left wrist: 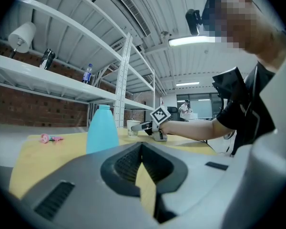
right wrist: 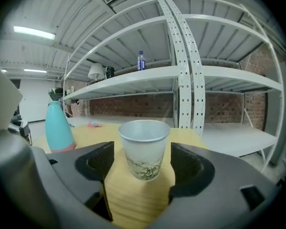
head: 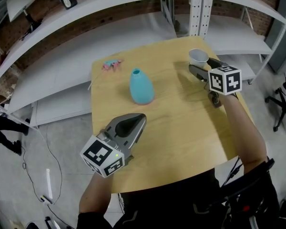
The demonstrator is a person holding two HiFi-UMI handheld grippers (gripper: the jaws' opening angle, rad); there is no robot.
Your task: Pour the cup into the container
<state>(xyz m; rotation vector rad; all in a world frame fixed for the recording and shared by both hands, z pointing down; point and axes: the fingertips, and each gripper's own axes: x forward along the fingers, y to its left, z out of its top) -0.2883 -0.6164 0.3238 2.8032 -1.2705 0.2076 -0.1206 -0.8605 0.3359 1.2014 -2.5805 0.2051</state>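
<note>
Though unclear overhead, cup [right wrist: 144, 148] stands (untouched) between right fingers [right wrist: 189, 167].

We see a paper cup [head: 198, 57] at the surface's [head: 181, 142] one o'clock, the right hand-held gripper [head: 196, 69] near it, and a turquoise vase [head: 141, 86] at eleven.
</note>
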